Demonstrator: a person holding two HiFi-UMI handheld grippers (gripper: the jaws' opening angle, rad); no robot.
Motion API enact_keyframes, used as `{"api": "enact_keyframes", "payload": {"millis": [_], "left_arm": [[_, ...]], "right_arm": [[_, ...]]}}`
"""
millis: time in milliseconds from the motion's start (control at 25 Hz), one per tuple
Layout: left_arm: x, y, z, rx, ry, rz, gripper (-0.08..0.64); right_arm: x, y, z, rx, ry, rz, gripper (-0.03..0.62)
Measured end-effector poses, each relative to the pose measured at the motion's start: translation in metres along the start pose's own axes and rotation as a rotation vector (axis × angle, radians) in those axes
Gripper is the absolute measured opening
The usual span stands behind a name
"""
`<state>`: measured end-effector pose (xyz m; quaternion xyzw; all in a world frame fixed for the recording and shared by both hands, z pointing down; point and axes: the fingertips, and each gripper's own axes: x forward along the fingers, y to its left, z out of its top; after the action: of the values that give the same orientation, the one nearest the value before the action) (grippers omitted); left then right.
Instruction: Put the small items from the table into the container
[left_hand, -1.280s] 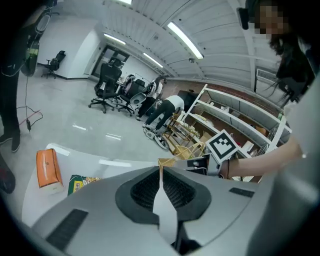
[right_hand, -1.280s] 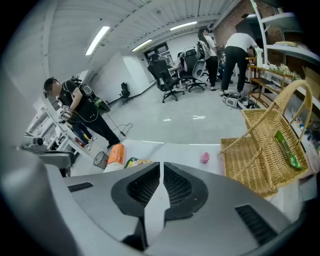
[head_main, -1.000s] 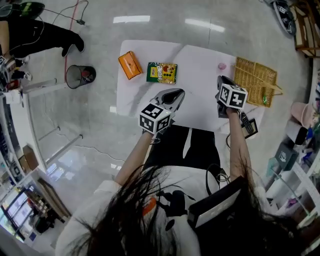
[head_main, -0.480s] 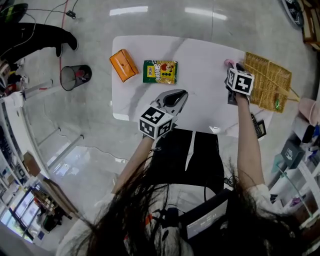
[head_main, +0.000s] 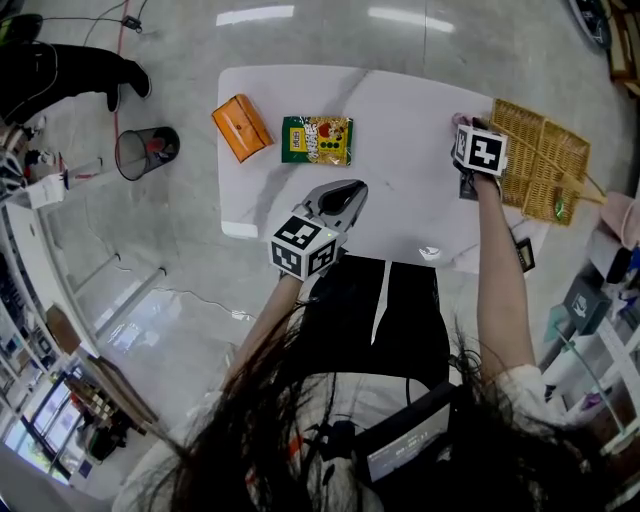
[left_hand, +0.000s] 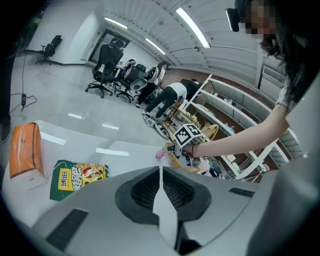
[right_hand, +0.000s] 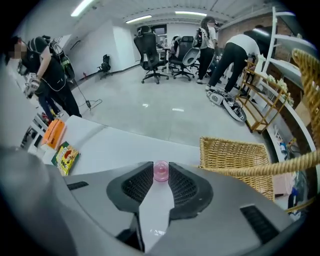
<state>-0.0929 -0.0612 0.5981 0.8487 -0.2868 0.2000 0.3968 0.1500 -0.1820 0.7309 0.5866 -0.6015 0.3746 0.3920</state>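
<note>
Right gripper (right_hand: 161, 164): jaws closing on cup (right_hand: 161, 171), pads against both its sides. Left gripper (left_hand: 160, 168): clenched, empty, over near table edge.
Cup likely light, thin plastic, slick, crushable. Best pinched gently across wall, kept upright.
Cup: small, round, translucent pink. Stands on white table (right_hand: 115, 145), far right, just beside wicker basket (right_hand: 232, 152).
Green bag (head_main: 317, 140) and orange box (head_main: 240, 127) lie well apart, far left.

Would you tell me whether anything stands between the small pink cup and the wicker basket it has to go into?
Nothing visible does. The pink cup sits between the closing jaws of the right gripper, and only bare table separates it from the wicker basket just to its right.
</note>
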Motion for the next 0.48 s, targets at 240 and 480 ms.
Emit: {"api": "enact_keyframes", "payload": {"millis": [240,480], "left_arm": [[0.004,-0.005,0.01,0.013,-0.017,-0.001,0.014],[0.01,-0.015,0.011,0.023,-0.011,-0.004,0.014]], "right_arm": [[-0.026,0.008,0.011,-0.023,-0.095,0.032,0.098],[-0.067,0.031,0.002,0.055,-0.187,0.126,0.097]]}}
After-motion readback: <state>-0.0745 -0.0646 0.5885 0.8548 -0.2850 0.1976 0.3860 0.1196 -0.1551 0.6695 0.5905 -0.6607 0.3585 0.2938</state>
